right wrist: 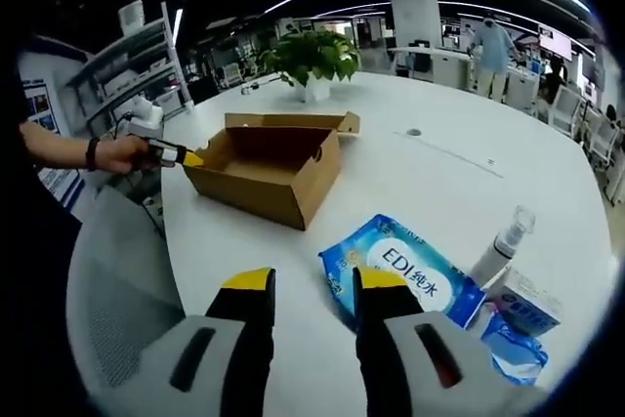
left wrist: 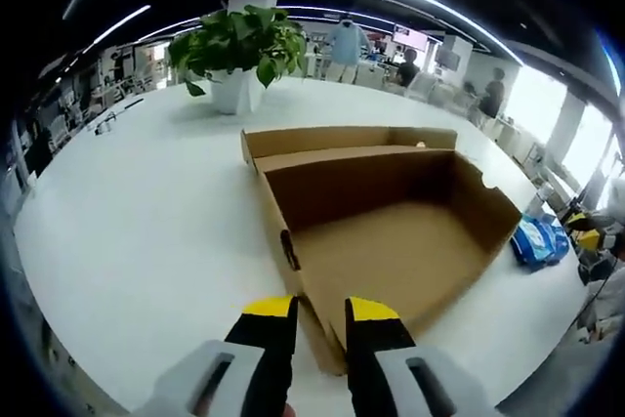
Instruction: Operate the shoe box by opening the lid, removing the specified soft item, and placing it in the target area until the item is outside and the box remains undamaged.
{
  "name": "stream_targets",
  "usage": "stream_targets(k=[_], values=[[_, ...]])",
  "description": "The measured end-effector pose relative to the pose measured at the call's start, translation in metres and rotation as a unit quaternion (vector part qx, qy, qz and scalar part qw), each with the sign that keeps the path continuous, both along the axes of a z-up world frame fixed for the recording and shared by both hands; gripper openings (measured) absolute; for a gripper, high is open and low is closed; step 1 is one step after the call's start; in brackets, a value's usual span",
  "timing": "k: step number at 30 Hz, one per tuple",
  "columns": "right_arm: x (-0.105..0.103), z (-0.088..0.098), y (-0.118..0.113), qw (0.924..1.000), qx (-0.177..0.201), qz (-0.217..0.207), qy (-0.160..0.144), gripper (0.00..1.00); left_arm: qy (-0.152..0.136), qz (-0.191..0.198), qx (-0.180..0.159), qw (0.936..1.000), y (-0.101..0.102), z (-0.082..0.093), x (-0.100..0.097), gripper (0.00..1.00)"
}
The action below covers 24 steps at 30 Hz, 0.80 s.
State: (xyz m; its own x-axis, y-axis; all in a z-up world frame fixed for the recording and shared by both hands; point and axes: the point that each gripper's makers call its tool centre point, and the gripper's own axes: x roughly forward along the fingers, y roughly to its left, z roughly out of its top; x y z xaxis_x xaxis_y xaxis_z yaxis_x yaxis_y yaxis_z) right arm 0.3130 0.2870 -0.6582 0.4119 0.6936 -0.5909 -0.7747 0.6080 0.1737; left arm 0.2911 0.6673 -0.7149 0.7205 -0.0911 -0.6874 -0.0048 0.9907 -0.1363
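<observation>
Left gripper view has my left gripper (left wrist: 320,312) at the near corner of the open shoe box (left wrist: 391,231), jaws slightly apart and empty, its lid folded back so the bare interior is reachable. My right gripper (right wrist: 311,285), jaws also apart and empty, hovers by the blue wipes pack (right wrist: 405,278), lying on the white table (right wrist: 469,168) outside the box, presumably the removed soft item.

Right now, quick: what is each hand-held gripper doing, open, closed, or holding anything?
Left hand-held gripper: open, empty, at the near corner of the open shoe box.
Right hand-held gripper: open, empty, just short of the blue wipes pack.
</observation>
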Motion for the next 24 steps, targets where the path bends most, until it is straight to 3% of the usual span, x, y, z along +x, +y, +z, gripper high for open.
stream_targets(k=[9, 14, 24], values=[[0.013, -0.006, 0.018, 0.9996, 0.018, -0.017, 0.01, 0.3, 0.005, -0.018, 0.005, 0.9998, -0.002, 0.001, -0.006, 0.19], [0.031, 0.001, 0.035, 0.9974, 0.056, -0.043, 0.016, 0.33, 0.008, -0.032, 0.005, 0.9994, -0.003, -0.001, -0.01, 0.19], [0.062, 0.008, 0.071, 0.9968, 0.07, -0.038, 0.012, 0.4, 0.011, -0.062, 0.007, 0.998, -0.008, -0.005, -0.024, 0.18]])
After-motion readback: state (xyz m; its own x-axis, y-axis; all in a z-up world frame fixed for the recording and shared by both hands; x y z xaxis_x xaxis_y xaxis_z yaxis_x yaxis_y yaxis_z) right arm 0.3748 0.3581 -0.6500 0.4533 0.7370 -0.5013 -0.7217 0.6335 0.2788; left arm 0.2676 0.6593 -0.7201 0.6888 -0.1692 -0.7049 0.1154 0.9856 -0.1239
